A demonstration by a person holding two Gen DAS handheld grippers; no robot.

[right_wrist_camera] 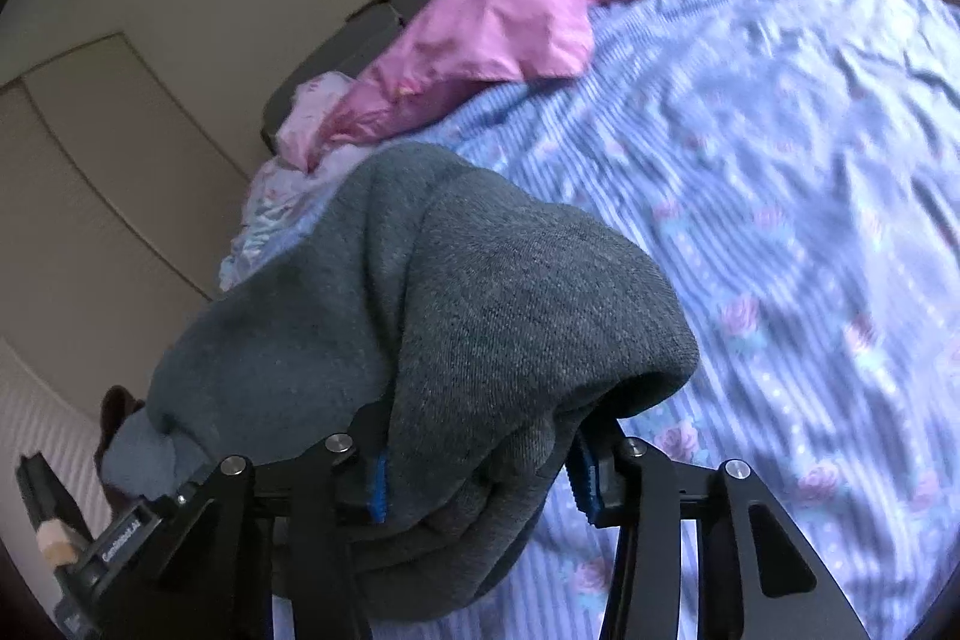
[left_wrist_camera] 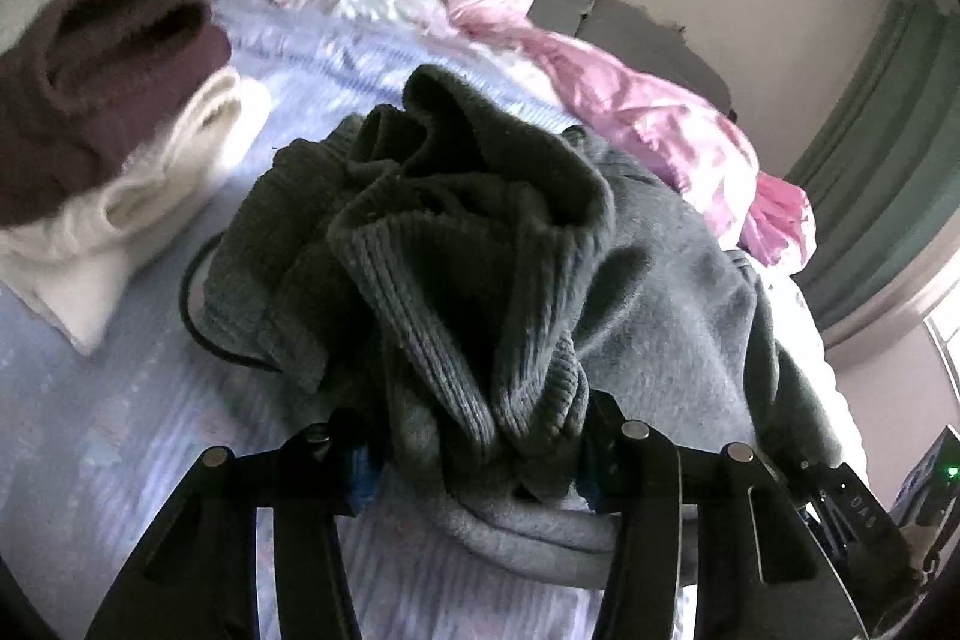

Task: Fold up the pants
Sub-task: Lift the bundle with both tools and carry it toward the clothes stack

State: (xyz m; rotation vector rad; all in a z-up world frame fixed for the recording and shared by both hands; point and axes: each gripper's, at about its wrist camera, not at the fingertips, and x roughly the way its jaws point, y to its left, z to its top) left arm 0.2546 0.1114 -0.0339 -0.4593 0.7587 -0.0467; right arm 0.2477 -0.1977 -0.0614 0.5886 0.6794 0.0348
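Note:
The grey sweatpants [left_wrist_camera: 480, 244] fill the middle of the left wrist view, bunched up, with ribbed cuffs on top. My left gripper [left_wrist_camera: 474, 466] is shut on a bundle of that grey fabric and holds it above the bed. In the right wrist view the same grey pants [right_wrist_camera: 480, 316] drape over my right gripper [right_wrist_camera: 480, 478], which is shut on a thick fold of them. The blue pads [right_wrist_camera: 377, 484] press the cloth from both sides. The other gripper's body [right_wrist_camera: 114, 538] shows at lower left.
A bed with a lilac striped, rose-print cover [right_wrist_camera: 780, 220] lies below. A pink satin quilt [left_wrist_camera: 648, 100] is heaped at the head end. Folded brown [left_wrist_camera: 90, 82] and white [left_wrist_camera: 150, 196] garments are stacked at the left. A green curtain [left_wrist_camera: 888, 148] hangs at right.

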